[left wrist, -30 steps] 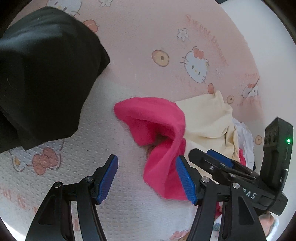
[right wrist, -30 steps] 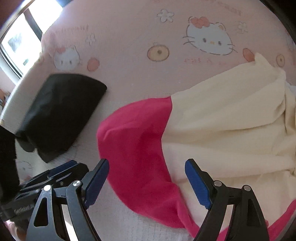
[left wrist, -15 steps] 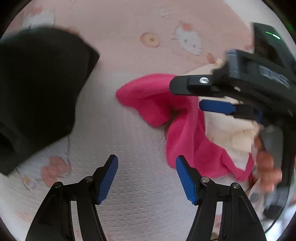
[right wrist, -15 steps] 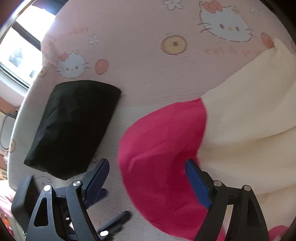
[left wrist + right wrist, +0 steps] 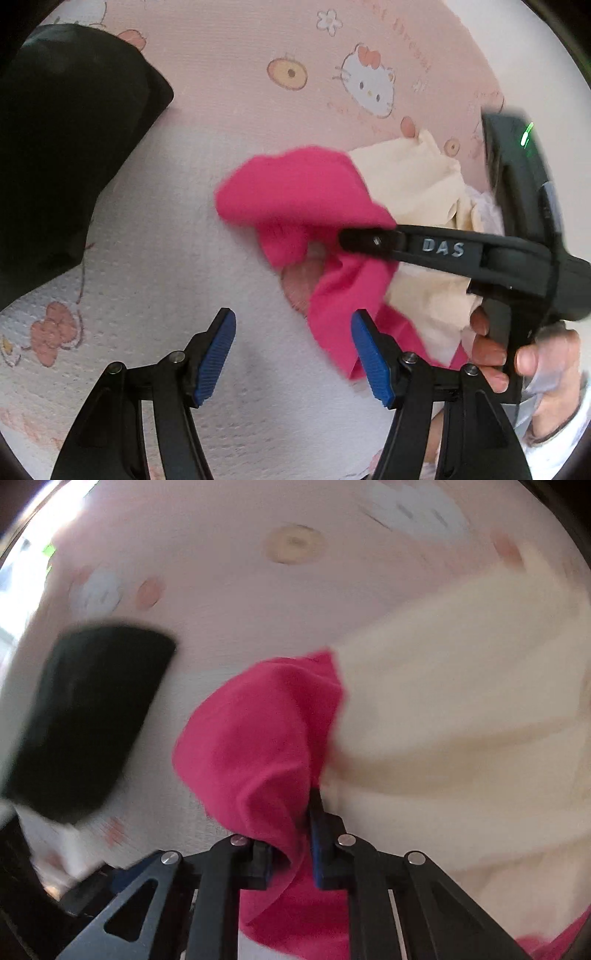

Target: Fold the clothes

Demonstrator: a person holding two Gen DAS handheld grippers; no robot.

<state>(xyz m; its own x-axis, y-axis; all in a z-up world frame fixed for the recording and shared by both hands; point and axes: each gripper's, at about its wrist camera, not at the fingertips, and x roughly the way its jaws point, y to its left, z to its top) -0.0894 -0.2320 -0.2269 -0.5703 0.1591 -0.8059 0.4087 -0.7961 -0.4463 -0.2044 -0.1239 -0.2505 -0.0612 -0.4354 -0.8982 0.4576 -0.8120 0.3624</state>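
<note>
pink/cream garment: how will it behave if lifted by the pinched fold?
Likely floppy: the pink-and-cream garment already bunches into soft folds where the closing right hand-held gripper has pink fabric between its jaws. Probably light; it drapes thinly. The cream part would likely trail and drag across the bedsheet.

The right tongs (image 5: pixel 291 853) are closing, their blue pads (image 5: pixel 317 849) drawn close together with a fold of pink cloth (image 5: pixel 266 746) pinched between them. In the left wrist view these tongs are reaching in from the right edge, long black fingers (image 5: pixel 369 240) pointing left, with a bare hand (image 5: pixel 517 354) wrapping around the grip below the body. The left tongs (image 5: pixel 291 354) are tilting downward with their jaws standing apart; nothing is sitting between the blue pads (image 5: pixel 216 354), and the right-side pad is lying just beside the cloth's hanging edge.
</note>
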